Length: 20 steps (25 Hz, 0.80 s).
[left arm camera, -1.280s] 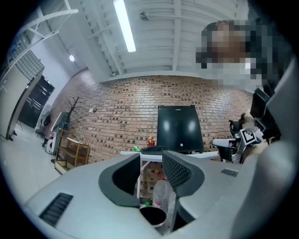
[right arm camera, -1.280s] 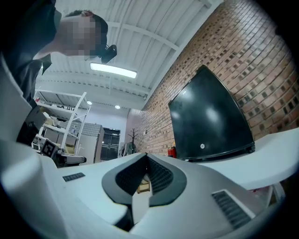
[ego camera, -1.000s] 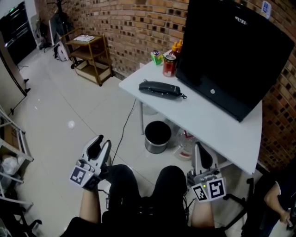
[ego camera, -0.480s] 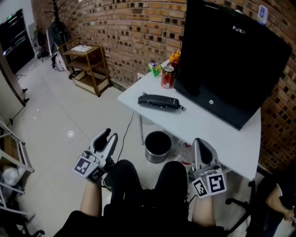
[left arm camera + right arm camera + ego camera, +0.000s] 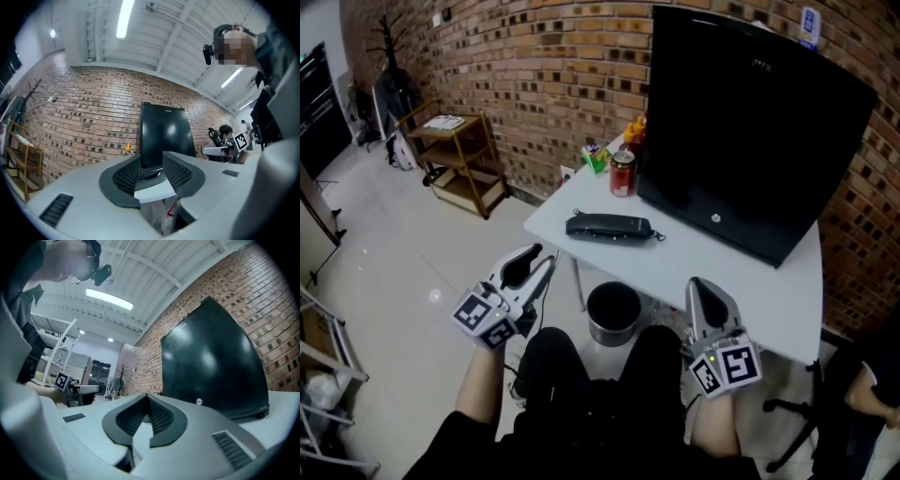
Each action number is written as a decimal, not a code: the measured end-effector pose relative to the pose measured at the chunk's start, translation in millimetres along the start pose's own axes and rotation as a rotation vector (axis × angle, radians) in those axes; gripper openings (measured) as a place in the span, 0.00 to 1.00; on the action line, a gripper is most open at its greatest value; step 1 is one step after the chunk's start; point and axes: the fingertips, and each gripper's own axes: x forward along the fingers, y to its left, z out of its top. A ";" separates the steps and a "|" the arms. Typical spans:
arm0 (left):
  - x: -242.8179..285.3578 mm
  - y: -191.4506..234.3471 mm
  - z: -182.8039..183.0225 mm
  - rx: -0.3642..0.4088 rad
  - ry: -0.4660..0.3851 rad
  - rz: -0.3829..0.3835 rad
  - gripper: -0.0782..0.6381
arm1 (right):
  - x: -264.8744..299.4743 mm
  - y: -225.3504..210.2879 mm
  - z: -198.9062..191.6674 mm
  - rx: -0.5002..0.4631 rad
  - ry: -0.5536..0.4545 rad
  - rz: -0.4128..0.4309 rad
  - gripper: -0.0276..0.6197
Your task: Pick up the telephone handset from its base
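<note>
The black telephone (image 5: 609, 228), its handset lying on the base, rests near the left front edge of the white table (image 5: 741, 281) in the head view. My left gripper (image 5: 536, 263) is held over my lap, below and left of the phone and well short of it, jaws shut and empty. To the right, my right gripper (image 5: 706, 292) hovers at the table's front edge, also shut with nothing in it. In the left gripper view the left gripper (image 5: 151, 161) points at the monitor; the right gripper (image 5: 148, 397) faces the screen's side.
A big black monitor (image 5: 741, 141) stands behind the phone. A red can (image 5: 622, 174), orange bottles (image 5: 635, 131) and a green item (image 5: 595, 157) sit at the table's far corner. A bin (image 5: 613, 309) stands under the table, a wooden shelf cart (image 5: 455, 155) at the wall.
Both grippers have come up and forward toward the table, the left one farther. The phone has not moved on the table.
</note>
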 end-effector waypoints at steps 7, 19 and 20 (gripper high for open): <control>32.0 5.2 -15.6 0.029 0.084 -0.099 0.33 | -0.8 -7.3 -1.5 0.005 0.004 -0.036 0.05; 130.7 -9.6 -27.1 0.279 0.373 -0.541 0.36 | -36.9 -29.6 -2.9 -0.013 0.029 -0.134 0.05; 136.3 -8.6 -33.5 0.306 0.412 -0.567 0.39 | -38.2 -30.1 -2.9 -0.014 0.028 -0.136 0.05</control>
